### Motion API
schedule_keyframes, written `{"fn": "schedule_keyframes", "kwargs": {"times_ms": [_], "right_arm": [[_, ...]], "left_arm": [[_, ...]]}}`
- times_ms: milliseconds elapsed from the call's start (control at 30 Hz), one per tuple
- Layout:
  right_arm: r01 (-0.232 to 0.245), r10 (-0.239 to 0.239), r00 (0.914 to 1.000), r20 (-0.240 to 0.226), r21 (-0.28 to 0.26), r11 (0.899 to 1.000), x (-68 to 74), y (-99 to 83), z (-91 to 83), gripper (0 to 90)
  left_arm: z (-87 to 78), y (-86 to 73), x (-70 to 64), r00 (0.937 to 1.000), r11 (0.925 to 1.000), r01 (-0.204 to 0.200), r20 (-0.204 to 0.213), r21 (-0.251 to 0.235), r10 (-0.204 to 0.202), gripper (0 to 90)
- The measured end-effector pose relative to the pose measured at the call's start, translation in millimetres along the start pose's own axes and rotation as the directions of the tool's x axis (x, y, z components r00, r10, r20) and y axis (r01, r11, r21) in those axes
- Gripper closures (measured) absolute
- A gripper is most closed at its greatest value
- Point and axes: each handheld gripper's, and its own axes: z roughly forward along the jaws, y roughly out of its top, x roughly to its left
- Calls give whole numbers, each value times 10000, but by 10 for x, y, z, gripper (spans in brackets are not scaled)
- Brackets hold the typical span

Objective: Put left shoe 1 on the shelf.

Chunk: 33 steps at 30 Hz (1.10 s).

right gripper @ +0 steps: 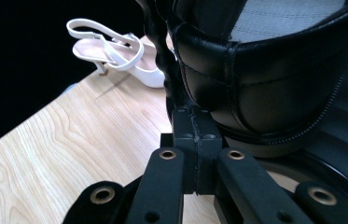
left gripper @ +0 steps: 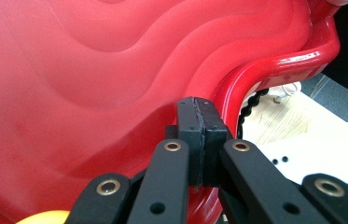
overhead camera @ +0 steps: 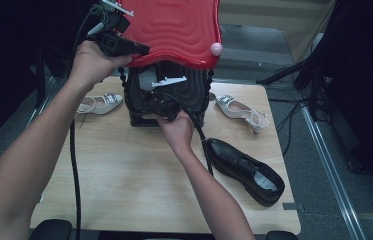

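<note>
the left gripper (left gripper: 201, 105), jaws pressed together, lay against the raised red lid (left gripper: 92, 70). the right gripper (right gripper: 195, 122), also clamped shut, sat at the black case (right gripper: 265, 79) standing at the table's (overhead camera: 124, 170) far edge.

No legible text or labels

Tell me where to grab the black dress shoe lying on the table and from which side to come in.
Take the black dress shoe by the rim of its open collar at the heel end, coming from above with the right tool. It lies upright, opening up, apart from the suitcase, so one jaw can probably slip inside and one outside.
</note>
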Motion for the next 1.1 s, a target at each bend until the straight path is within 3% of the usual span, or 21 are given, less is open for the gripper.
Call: {"fn": "schedule_keyframes", "kwargs": {"times_ms": [167,300,400,500,633,667,700,767,833,1100], "right_arm": [[-170,170,9998,-115,2,9999,-6,25,93,900],[13,-11,9999,-138,205,9998,-15,5,192,900],[-56,55,9999,-163,-23,10000,1,-34,184,900],[75,-79,9997,-221,-187,9998,19,-66,108,900],[219,-230,9987,-462,-254,9994,37,-113,-45,885],[517,-532,9959,-731,-224,9984,37,-151,-109,819],[517,-532,9959,-731,-224,9984,37,-151,-109,819],[1110,-1127,9913,-675,-289,9934,44,-213,-200,804],[881,-903,9893,-1145,-244,9958,17,-277,-317,751],[1130,-1141,9829,-1447,-156,9935,1,-419,-599,677]], "left_arm": [[1,0,-2,10000,10000,25,-7,-24,-25,900],[-1,-1,4,10000,10000,41,12,-17,-41,900],[-3,-2,-2,10000,10000,9,-36,-34,-9,900],[-20,3,-1,10000,10000,80,-43,-42,-80,900],[-119,-1,-2,9990,9992,208,393,-336,-195,830],[-156,-16,-31,9992,9996,131,391,-260,-120,800],[-156,-16,-31,9992,9996,131,391,-260,-120,780],[-198,-48,-77,9987,9998,55,505,-172,-46,756],[-261,-98,-121,9978,9994,61,655,-352,-38,677],[-376,-224,-199,9962,9994,104,869,-334,-74,550]]}}
